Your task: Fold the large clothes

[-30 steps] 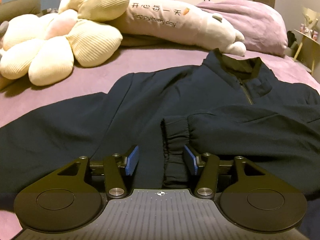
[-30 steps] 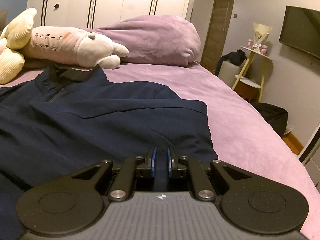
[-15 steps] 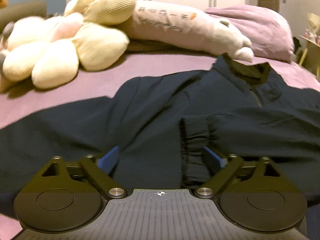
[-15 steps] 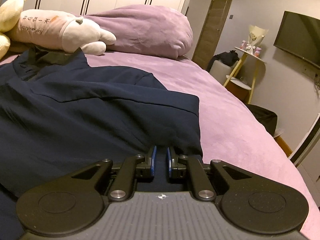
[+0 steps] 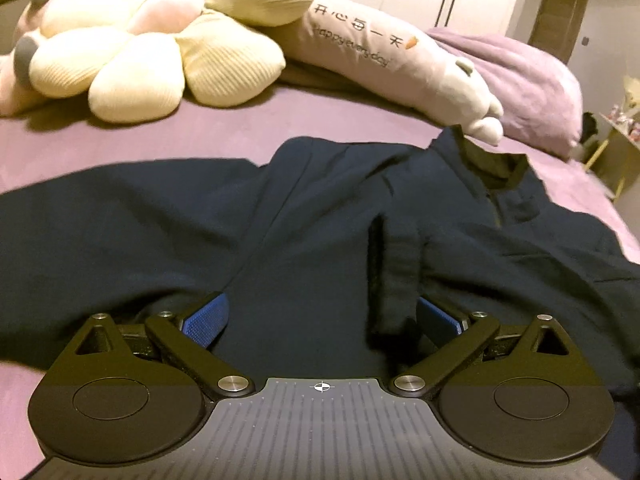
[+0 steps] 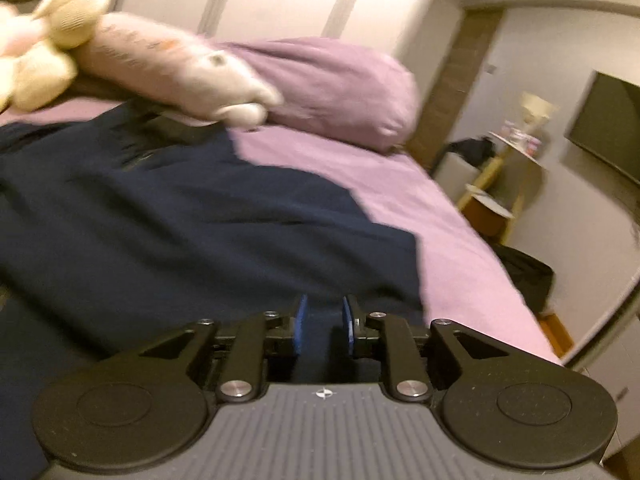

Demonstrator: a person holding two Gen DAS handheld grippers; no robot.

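We hold our left gripper (image 5: 322,316) with its fingers spread wide over the dark blue jacket (image 5: 312,248), gripping nothing, while our right gripper (image 6: 323,322) has its fingers close together around a bit of the jacket's edge. We think the next good move is to reach for the left sleeve (image 5: 100,216) and lay it flat across the middle. The jacket lies spread on the purple bed (image 5: 140,136), one sleeve already folded over, its cuff (image 5: 398,276) on the chest.

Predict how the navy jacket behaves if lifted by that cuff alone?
Likely floppy: the jacket lies in soft wrinkles on the bed. The cuff would probably rise first, the sleeve trailing. Likely grippy, not slippery: the fabric looks matte.
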